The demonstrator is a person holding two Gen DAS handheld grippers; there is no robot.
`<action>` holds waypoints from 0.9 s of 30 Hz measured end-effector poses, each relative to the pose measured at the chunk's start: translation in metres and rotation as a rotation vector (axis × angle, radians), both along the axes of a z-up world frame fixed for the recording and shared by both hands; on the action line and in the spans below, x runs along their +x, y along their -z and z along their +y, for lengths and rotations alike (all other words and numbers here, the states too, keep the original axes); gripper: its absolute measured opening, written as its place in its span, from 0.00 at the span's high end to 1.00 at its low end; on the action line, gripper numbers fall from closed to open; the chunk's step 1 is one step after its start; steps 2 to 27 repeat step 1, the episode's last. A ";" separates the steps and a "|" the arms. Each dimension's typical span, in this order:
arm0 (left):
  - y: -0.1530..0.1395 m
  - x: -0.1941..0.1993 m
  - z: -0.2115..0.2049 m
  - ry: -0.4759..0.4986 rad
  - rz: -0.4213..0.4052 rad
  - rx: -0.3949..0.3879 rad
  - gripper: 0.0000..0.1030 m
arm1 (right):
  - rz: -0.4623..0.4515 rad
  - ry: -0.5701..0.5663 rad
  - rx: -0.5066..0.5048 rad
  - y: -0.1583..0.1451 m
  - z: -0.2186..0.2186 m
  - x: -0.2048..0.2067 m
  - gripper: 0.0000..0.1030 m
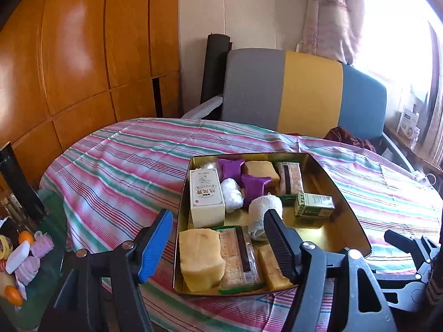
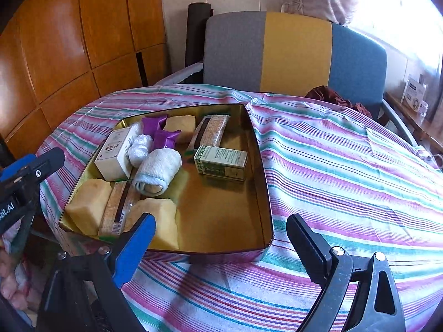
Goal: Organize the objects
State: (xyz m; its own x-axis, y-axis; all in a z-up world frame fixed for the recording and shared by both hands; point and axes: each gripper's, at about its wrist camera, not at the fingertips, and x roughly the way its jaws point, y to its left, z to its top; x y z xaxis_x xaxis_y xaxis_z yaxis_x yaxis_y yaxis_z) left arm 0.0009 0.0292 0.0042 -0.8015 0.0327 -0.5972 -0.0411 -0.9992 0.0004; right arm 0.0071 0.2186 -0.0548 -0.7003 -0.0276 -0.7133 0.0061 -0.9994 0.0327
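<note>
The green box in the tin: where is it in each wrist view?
Left wrist: green box right of centre, by the tin's right wall.
Right wrist: green box at centre, right of the rolled towel.
Shared landmark: the white box on the tin's left side.

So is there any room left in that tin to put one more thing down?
Yes: the tin's bare floor between the green box, the nearest yellow block and the right wall. Its left side is crowded, white box to rolled cloth.
</note>
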 end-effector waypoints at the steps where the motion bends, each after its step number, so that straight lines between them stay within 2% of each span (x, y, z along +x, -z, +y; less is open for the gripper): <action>1: 0.000 -0.001 0.000 0.004 -0.004 0.000 0.33 | 0.005 0.001 0.006 -0.001 -0.001 0.000 0.07; 27: 0.000 -0.001 0.000 0.004 -0.004 0.000 0.33 | 0.005 0.001 0.006 -0.001 -0.001 0.000 0.07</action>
